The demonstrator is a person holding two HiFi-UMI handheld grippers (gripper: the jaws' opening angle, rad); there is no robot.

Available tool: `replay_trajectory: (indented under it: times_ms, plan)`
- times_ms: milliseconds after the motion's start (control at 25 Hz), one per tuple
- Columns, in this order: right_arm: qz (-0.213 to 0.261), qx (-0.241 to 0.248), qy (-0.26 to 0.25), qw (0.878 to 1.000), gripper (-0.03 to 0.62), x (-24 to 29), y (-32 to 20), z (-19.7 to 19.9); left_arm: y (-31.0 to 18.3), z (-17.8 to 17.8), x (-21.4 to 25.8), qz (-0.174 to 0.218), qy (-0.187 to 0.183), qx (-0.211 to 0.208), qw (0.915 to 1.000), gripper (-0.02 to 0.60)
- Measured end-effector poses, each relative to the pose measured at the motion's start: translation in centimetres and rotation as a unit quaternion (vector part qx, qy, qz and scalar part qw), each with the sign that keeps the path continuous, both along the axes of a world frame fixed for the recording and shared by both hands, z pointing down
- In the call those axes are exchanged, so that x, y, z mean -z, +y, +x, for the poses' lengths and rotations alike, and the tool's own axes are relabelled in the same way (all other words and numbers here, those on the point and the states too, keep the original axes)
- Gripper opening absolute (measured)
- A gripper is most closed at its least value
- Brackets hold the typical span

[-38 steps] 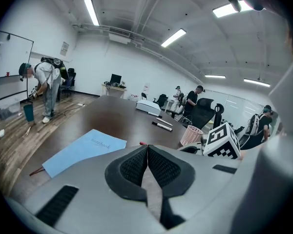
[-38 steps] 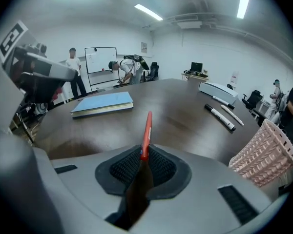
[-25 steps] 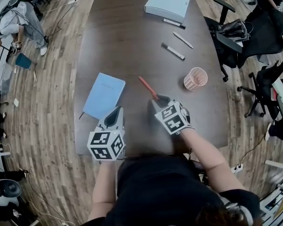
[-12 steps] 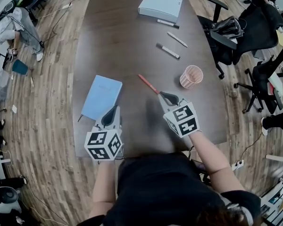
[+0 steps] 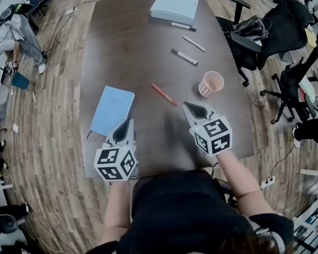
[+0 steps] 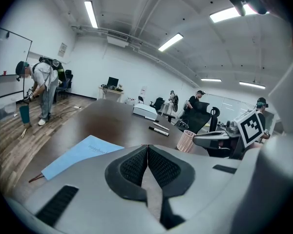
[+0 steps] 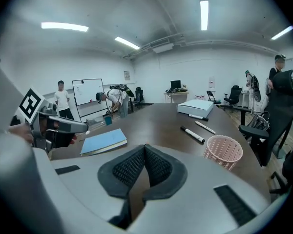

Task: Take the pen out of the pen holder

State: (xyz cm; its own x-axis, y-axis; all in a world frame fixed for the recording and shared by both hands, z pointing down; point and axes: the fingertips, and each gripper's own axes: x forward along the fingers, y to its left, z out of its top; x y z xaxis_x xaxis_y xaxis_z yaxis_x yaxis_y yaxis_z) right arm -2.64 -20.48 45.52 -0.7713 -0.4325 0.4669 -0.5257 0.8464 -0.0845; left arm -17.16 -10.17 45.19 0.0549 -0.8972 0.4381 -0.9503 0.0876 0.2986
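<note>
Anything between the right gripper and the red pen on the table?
Nothing visible. Only bare table lies between the right gripper, whose jaws have just closed on nothing, and the red pen. The pink pen holder stands off to the side.

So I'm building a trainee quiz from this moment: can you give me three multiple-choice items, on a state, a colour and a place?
1. The right gripper is: A wide open; B shut, empty; C shut on an object.
2. The pen holder is: A blue; B pink; C black.
3. The red pen lies: A in the pen holder; B in the right gripper; C on the table.
Answers: 1 B, its jaws have just been closing and meet with nothing between them; 2 B, pink mesh shows in every view; 3 C, it lies flat, apart from the pen holder.
</note>
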Motion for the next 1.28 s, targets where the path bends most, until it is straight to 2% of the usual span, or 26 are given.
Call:
replay_trajectory:
  times_ms: [800,1280]
  plan:
    - [-0.044,-0.049,-0.022,0.998,0.017,-0.4,-0.1,1.4,-0.3,0.0,-0.2,-0.003,-0.002,-0.002,1.0,0.029]
    - [-0.056,-0.052,-0.023,0.997,0.017,-1.0,-0.2,1.4,-0.7,0.5,-0.5,-0.007,0.001,-0.007,0.9999,0.029]
